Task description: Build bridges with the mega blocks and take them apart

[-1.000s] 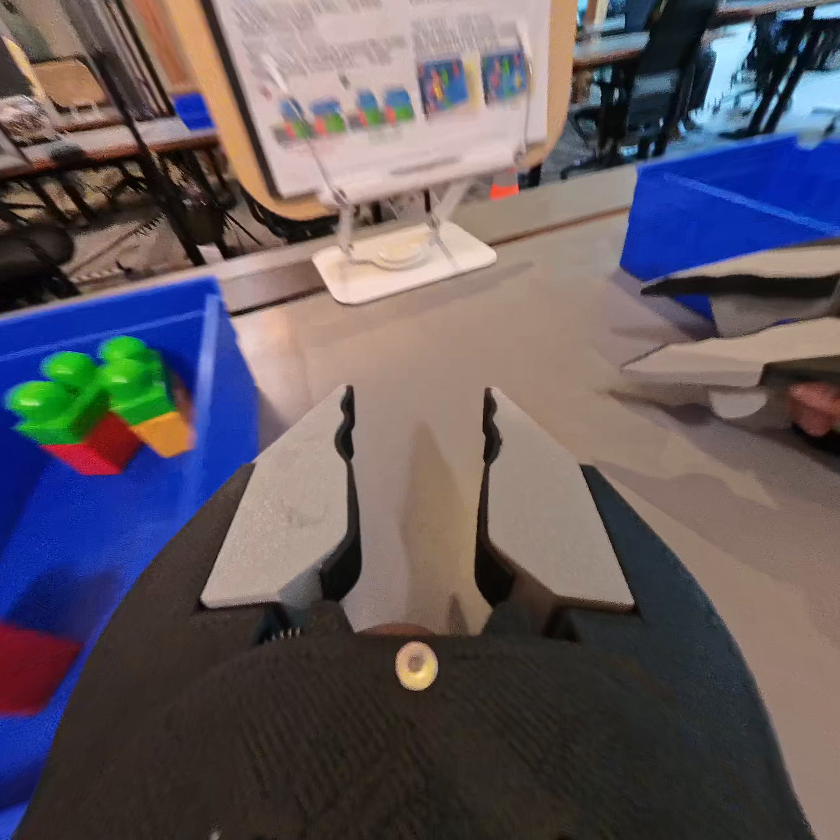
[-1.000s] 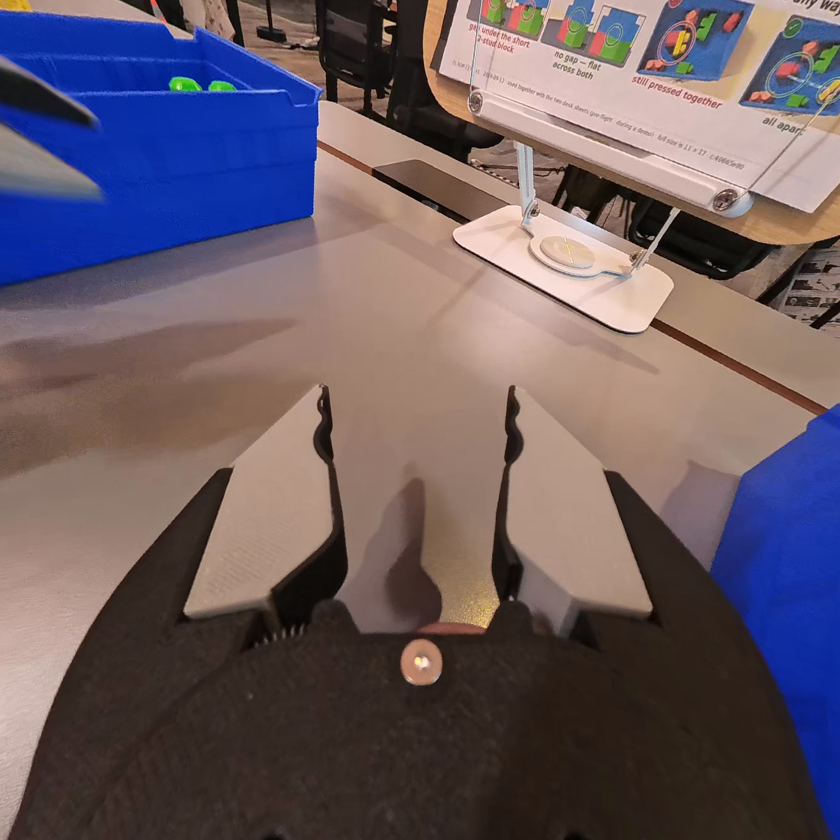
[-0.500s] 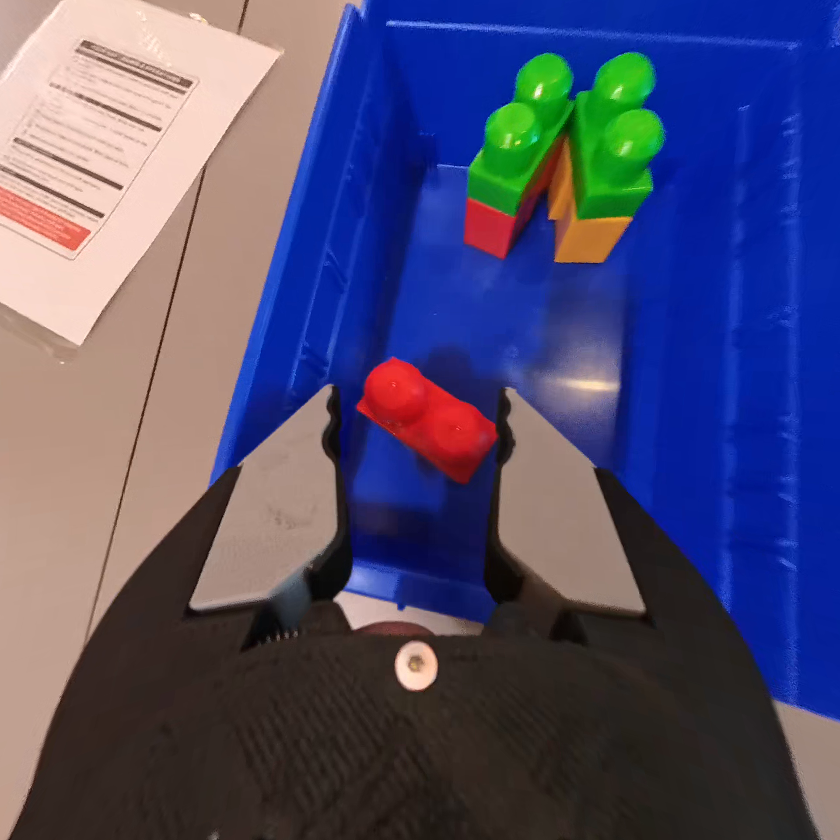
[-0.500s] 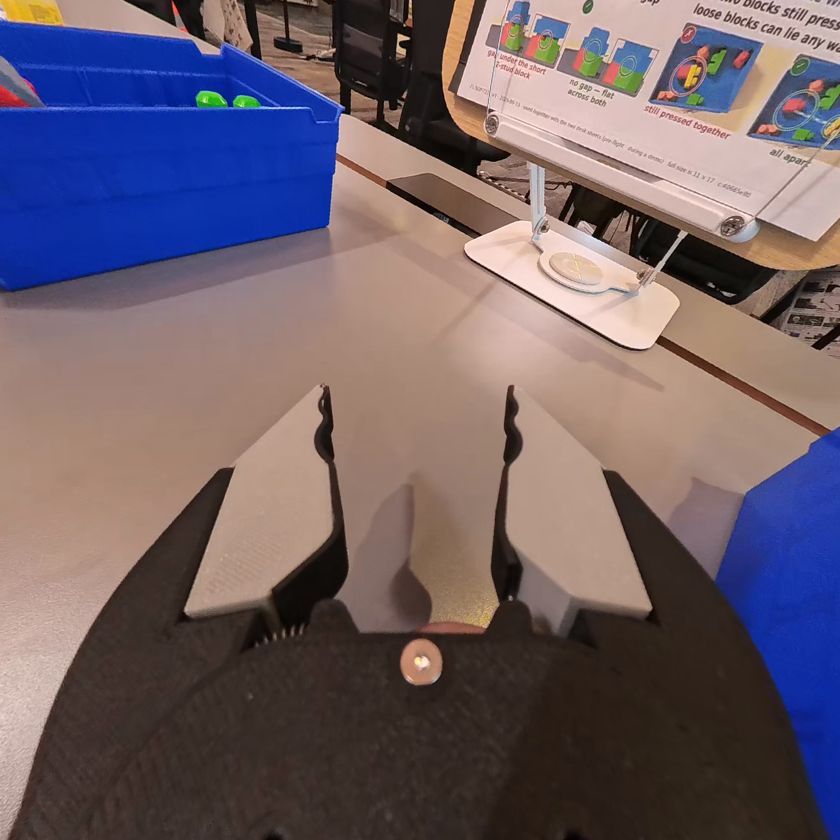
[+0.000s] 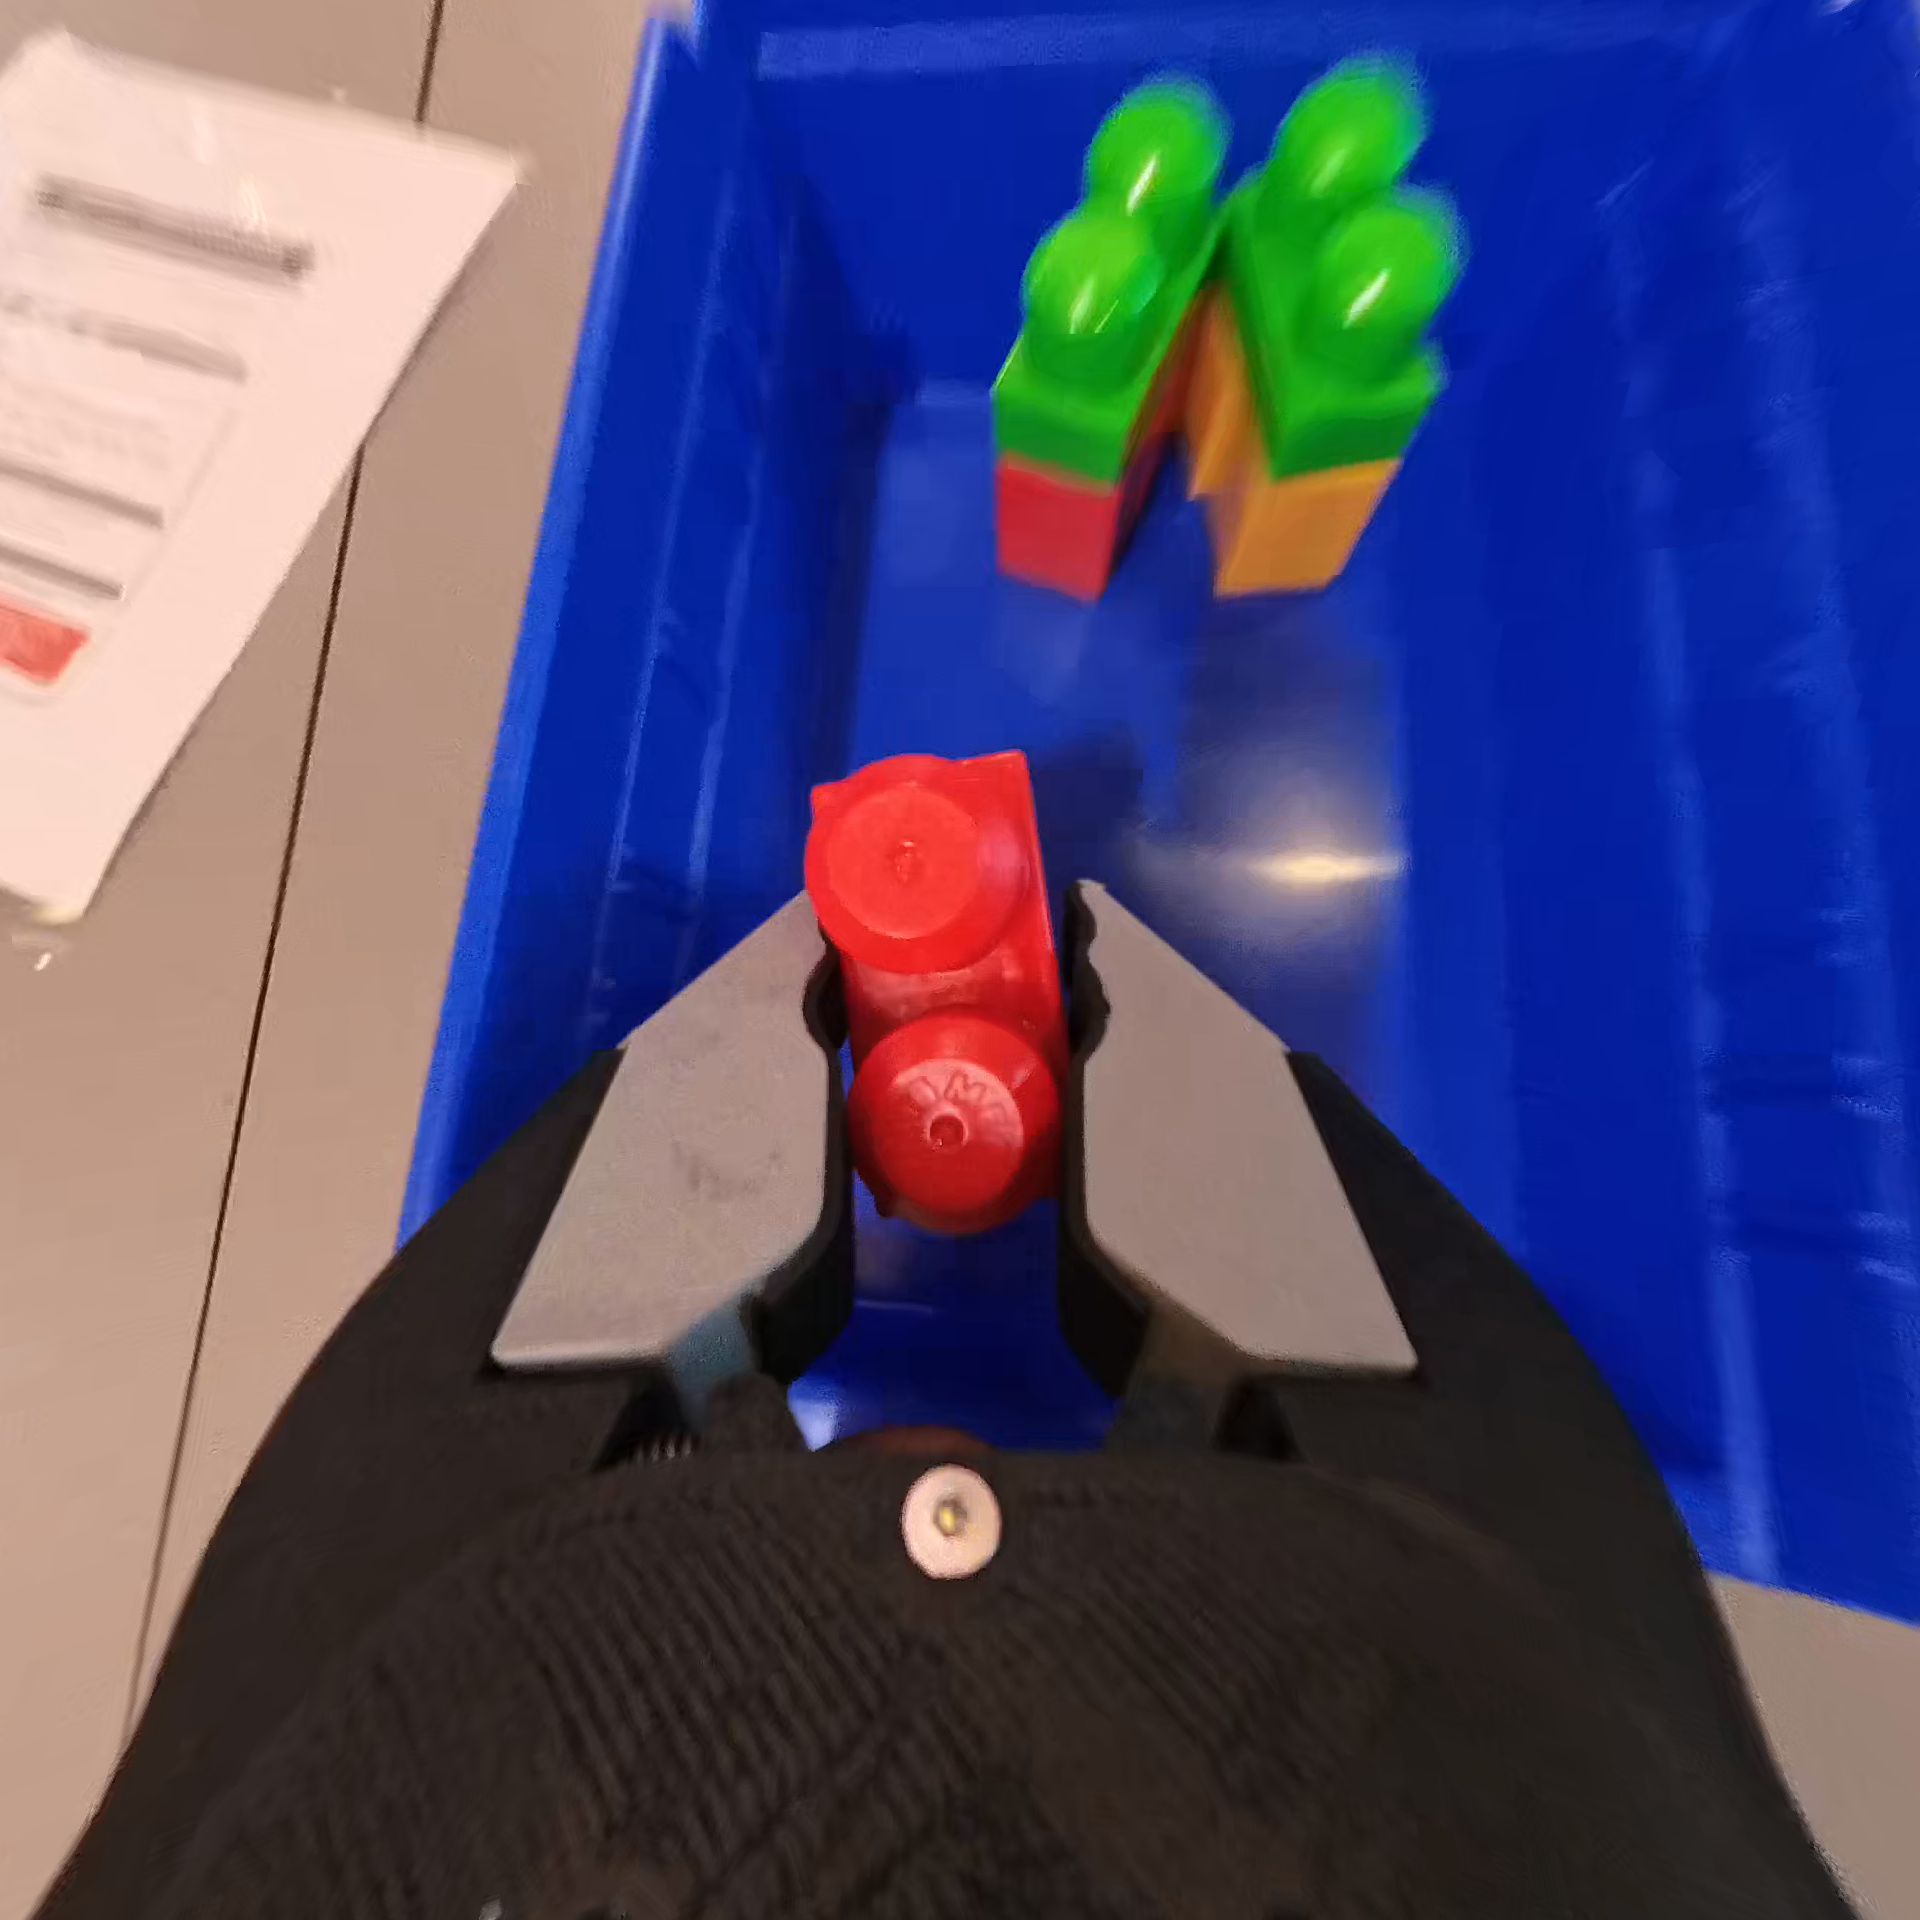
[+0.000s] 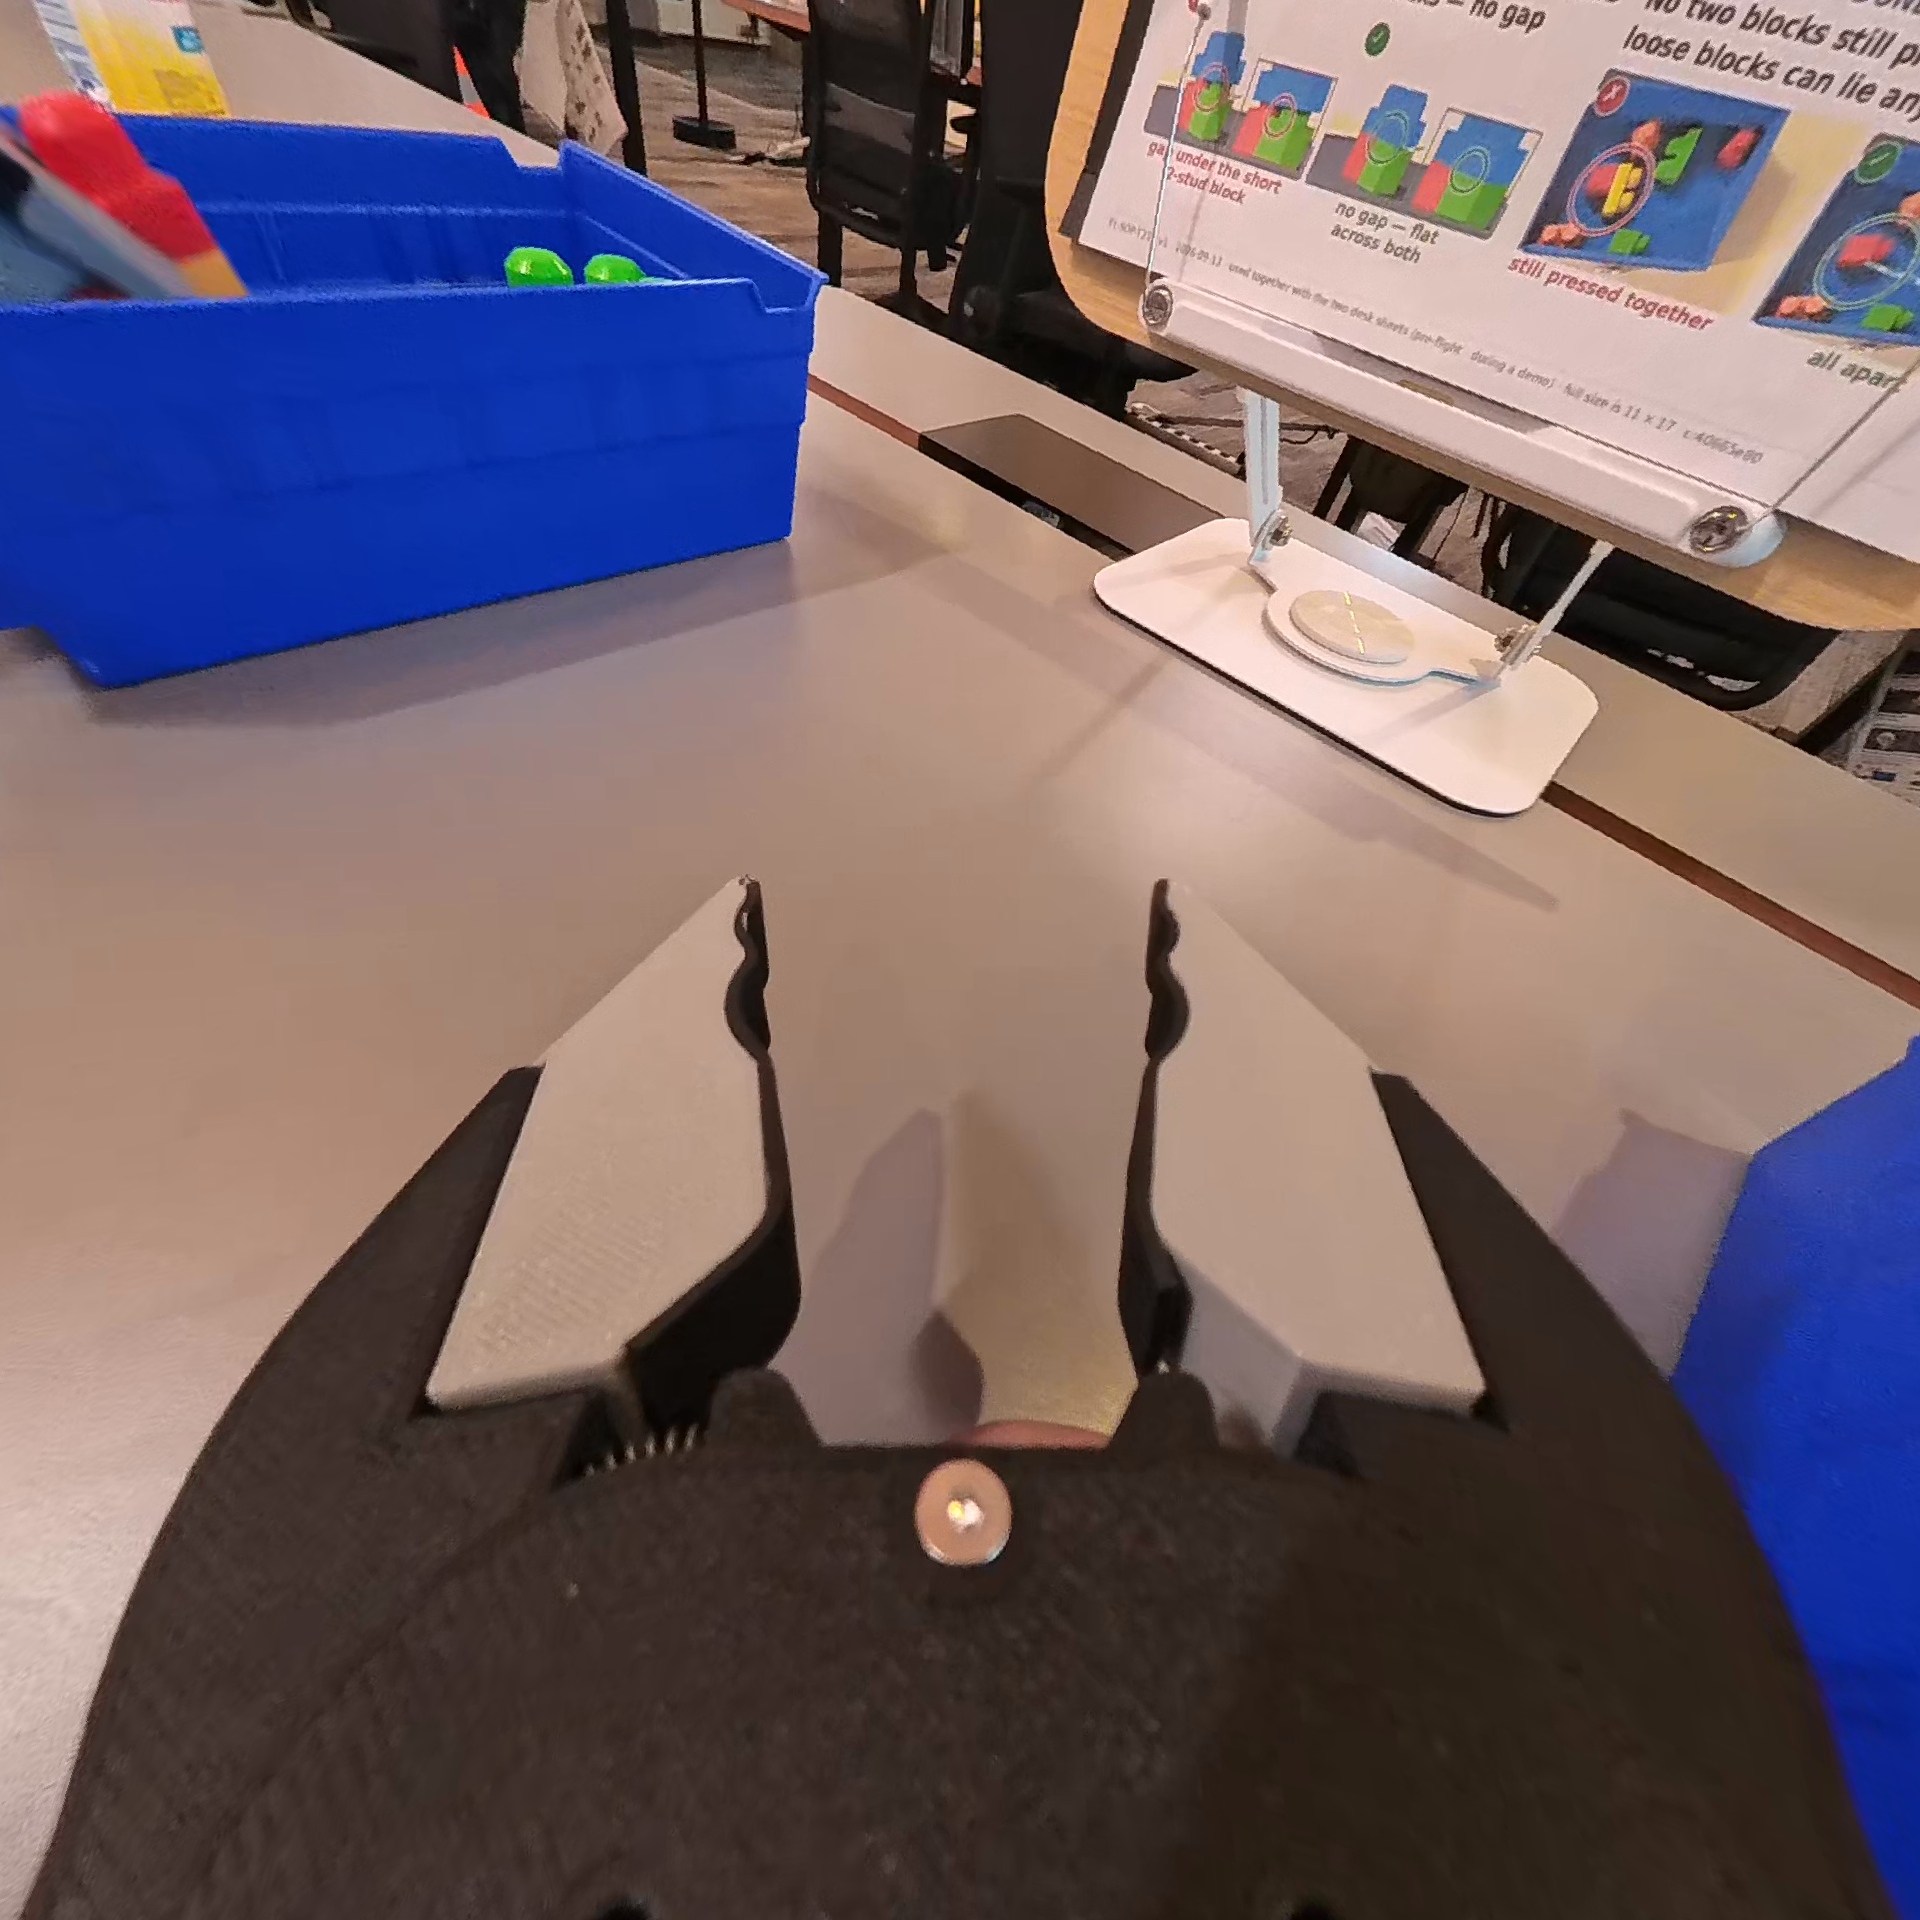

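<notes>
Paper (image 5: 156,416), a printed white sheet, lies on the grey table (image 5: 312,935) at ten o'clock in the left wrist view, just beside the blue bin (image 5: 665,727) that fills the upper middle and right of that view. Over the bin's near end, the left gripper (image 5: 945,956) is clamped on a red two-stud block (image 5: 935,935); both fingertips press its long sides, and its studs face the camera. Farther along the bin, at one o'clock, stand two short stacks touching at the top: a green block on a red one (image 5: 1081,416) and a green block on an orange one (image 5: 1320,416).

From the right wrist view, the same bin (image 6: 416,447) sits at ten o'clock, with green studs (image 6: 561,270) showing above its wall and the red block (image 6: 104,166) at the far left edge, raised above the rim between blurred grey fingers. The right gripper (image 6: 956,935) hovers over bare table (image 6: 935,727), its fingers well apart with nothing between them. At two o'clock a white stand (image 6: 1351,665) carries an illustrated instruction sheet (image 6: 1558,208). A second blue bin (image 6: 1829,1351) edges in at four o'clock.
</notes>
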The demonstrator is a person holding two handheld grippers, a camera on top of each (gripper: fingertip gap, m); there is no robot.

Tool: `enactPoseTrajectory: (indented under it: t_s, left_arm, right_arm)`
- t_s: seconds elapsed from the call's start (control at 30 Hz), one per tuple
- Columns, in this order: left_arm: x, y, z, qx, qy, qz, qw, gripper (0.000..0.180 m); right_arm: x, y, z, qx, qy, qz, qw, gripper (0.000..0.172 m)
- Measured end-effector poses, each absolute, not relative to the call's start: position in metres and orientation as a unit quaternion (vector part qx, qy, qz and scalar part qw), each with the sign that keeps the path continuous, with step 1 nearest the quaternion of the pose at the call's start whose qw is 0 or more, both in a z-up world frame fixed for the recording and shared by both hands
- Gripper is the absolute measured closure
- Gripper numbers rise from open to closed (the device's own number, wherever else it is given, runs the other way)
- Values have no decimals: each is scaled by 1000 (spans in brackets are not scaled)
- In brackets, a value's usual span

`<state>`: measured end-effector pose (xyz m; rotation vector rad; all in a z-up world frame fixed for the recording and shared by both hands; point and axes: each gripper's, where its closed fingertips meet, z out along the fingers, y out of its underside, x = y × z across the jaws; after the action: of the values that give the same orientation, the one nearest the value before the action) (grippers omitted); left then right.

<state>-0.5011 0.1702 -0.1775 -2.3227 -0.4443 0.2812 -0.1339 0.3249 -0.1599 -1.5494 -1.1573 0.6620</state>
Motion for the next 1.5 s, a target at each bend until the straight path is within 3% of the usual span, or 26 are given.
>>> enactPoseTrajectory:
  t_s: [0.2, 0.3, 0.43, 0.63, 0.73, 0.8, 1.07, 1.17, 1.43, 1.5]
  left_arm:
    - [-352, 211, -69, -814, 58, -105, 568, 141]
    - [-254, 205, -61, -770, 225, -165, 574, 142]
    - [-164, 205, -76, -709, 329, -240, 576, 142]
    - [-125, 215, -78, -635, 329, -334, 614, 142]
    - [-122, 211, -81, -614, 328, -373, 613, 142]
    - [-118, 208, -86, -611, 335, -387, 604, 142]
    - [-110, 206, -86, -602, 330, -388, 614, 142]
    - [-110, 204, -84, -597, 323, -393, 621, 142]
    - [-110, 203, -78, -588, 312, -381, 642, 142]
    - [-111, 204, -80, -590, 311, -382, 640, 142]
  right_arm:
    - [-145, 294, -142, -610, -482, 414, 474, 101]
    - [-144, 260, -111, -540, -471, 557, 420, 111]
    - [-136, 237, -91, -494, -439, 681, 316, 100]
    - [-137, 223, -95, -480, -462, 688, 288, 95]
    - [-131, 217, -84, -446, -466, 704, 298, 122]
    - [-128, 211, -78, -429, -465, 718, 291, 129]
    - [-129, 202, -77, -419, -470, 729, 271, 117]
    - [-127, 203, -74, -413, -470, 725, 287, 127]
    - [-129, 201, -78, -415, -471, 728, 275, 120]
    - [-129, 199, -78, -412, -474, 727, 277, 126]
